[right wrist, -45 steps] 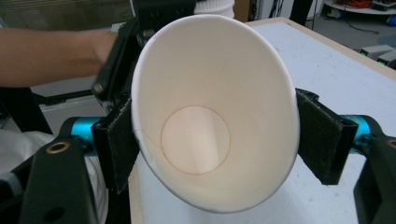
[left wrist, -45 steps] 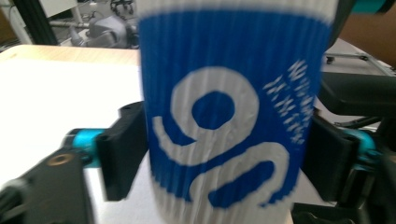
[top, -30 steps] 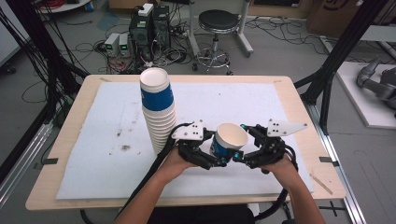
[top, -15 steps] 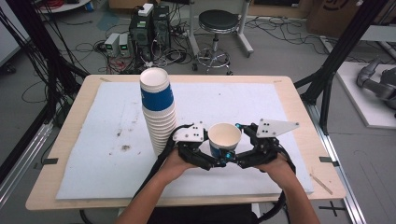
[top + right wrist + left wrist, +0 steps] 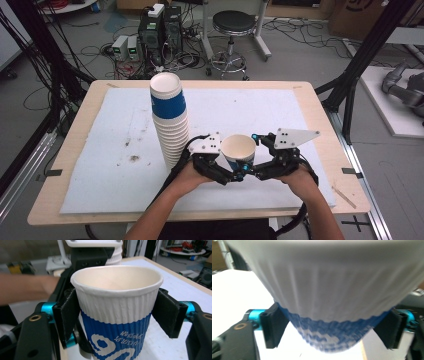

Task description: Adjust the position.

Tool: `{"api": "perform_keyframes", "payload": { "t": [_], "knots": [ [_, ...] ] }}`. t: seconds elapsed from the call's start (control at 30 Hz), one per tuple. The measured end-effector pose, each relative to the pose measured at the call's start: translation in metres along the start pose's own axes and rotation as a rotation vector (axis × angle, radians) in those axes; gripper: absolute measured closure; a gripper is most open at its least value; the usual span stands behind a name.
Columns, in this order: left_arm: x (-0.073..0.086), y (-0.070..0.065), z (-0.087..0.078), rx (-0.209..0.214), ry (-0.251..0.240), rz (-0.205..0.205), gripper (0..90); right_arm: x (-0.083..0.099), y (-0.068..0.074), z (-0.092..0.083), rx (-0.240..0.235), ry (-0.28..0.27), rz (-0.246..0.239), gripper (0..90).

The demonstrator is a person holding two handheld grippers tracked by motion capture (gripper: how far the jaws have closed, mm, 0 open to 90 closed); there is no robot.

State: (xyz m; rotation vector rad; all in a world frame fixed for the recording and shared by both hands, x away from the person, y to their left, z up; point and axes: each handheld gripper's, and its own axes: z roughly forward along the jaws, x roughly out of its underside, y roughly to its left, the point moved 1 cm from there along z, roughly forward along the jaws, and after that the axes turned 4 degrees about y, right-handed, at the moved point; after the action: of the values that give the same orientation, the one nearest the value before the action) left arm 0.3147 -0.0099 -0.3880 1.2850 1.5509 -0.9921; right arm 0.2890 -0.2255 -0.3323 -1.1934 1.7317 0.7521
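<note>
The right gripper [image 5: 250,167] has just been closing and clasps the ribbed paper cup [image 5: 238,154] – at four o'clock from the cup stack [image 5: 169,122] – as the left gripper [image 5: 227,175], jaws just parted, should back off squarely.

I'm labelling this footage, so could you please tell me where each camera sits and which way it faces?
High view: above the person's side of the table, looking forward and down; both forearms, the left hand-held gripper and the right hand-held gripper show.
Left gripper view: on the left hand-held gripper, facing the cup close up between its black jaws.
Right gripper view: on the right hand-held gripper, facing the cup and, beyond it, the left forearm.
All views share the cup; high and right views share the cup stack.
</note>
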Motion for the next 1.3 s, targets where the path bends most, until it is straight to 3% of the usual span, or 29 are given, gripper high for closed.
{"api": "perform_keyframes", "payload": {
  "t": [0.1,0.13,0.23,0.4,0.63,0.83,1.0,1.3],
  "knots": [
    [-0.001,-0.001,0.0,-0.003,0.006,0.014,21.0,-0.004,0.001,0.0,0.015,0.048,-0.03,26.8],
    [-0.001,-0.001,0.0,0.014,0.001,0.024,25.2,-0.005,0.002,0.001,0.007,0.057,-0.038,26.7],
    [-0.001,-0.001,0.0,0.036,-0.013,0.008,28.2,-0.006,0.004,0.004,0.008,0.063,-0.054,25.2],
    [0.0,0.0,0.0,0.048,-0.023,-0.009,28.8,0.0,0.004,0.003,-0.018,-0.041,0.002,19.1],
    [0.001,-0.001,0.004,0.064,-0.015,-0.008,29.3,0.002,0.005,0.005,-0.013,-0.033,-0.011,19.4],
    [0.001,-0.002,0.005,0.056,-0.019,-0.012,28.5,0.002,0.002,0.001,-0.019,-0.024,-0.016,28.2],
    [0.004,0.001,0.001,0.011,-0.015,-0.03,24.9,0.002,-0.004,-0.01,0.02,-0.07,0.004,28.7],
    [0.012,0.002,-0.004,-0.014,-0.017,-0.045,24.8,0.008,-0.024,-0.03,0.139,-0.11,0.061,28.6]
  ]
}}
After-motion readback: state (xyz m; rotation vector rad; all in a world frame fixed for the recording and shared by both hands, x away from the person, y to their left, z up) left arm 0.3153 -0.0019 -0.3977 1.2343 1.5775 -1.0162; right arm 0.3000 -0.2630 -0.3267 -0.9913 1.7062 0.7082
